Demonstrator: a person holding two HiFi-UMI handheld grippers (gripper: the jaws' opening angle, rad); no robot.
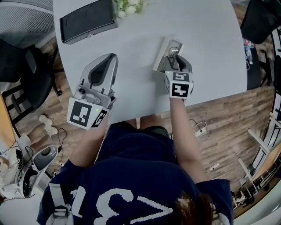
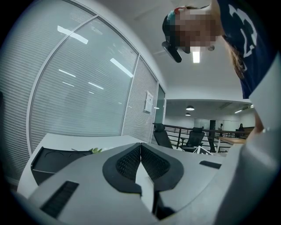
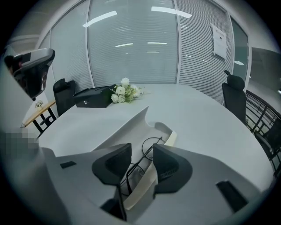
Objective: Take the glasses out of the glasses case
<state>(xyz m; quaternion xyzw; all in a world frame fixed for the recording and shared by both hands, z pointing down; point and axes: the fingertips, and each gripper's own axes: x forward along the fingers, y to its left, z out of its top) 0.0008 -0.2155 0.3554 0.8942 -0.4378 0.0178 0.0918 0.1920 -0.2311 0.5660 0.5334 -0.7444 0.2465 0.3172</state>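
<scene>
Glasses (image 3: 148, 147) (rims partly) hidden behind right hand-held gripper (image 3: 141, 146).

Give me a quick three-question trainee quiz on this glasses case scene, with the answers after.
1. True or false: the glasses lie inside the open glasses case.
2. The right tongs are: A shut and empty, B open, C shut on the glasses.
3. Fill in: white ____ lie beside the black box.
Key: 1 true; 2 B; 3 flowers.
</scene>
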